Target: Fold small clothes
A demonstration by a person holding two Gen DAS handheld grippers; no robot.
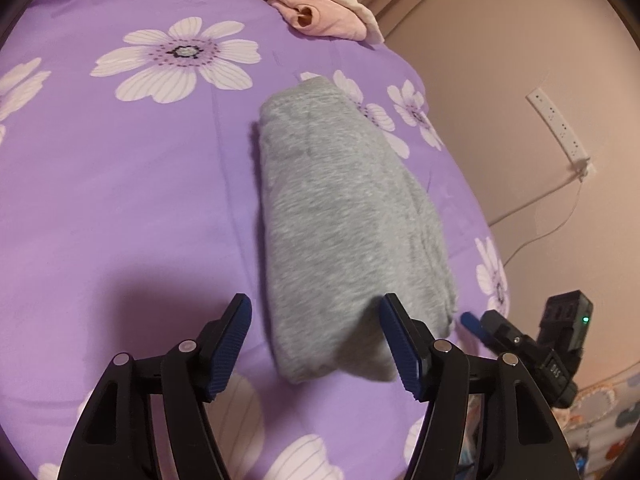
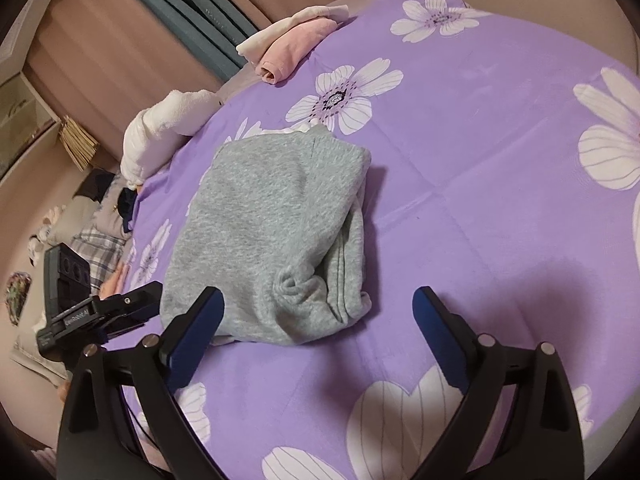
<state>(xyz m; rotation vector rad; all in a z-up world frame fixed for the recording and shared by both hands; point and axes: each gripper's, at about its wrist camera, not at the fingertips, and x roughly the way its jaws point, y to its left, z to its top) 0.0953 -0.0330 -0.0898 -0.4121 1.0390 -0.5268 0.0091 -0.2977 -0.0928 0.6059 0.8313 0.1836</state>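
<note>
A folded grey garment [image 1: 340, 216] lies on the purple flowered bedsheet [image 1: 120, 200]. My left gripper [image 1: 316, 308] is open, its jaws wide apart at the garment's near end, holding nothing. In the right wrist view the same grey garment [image 2: 272, 228] lies folded with a bunched edge toward me. My right gripper [image 2: 318, 300] is open and empty just in front of it. The right gripper [image 1: 520, 336] also shows in the left wrist view at the bed's right edge, and the left gripper [image 2: 100, 312] shows at the left of the right wrist view.
Folded pink and cream clothes [image 1: 320, 4] sit at the far bed edge, also in the right wrist view [image 2: 292, 48]. A white bundle [image 2: 160, 128] lies at the bed's left edge. A power strip [image 1: 560, 128] with a cable hangs on the wall.
</note>
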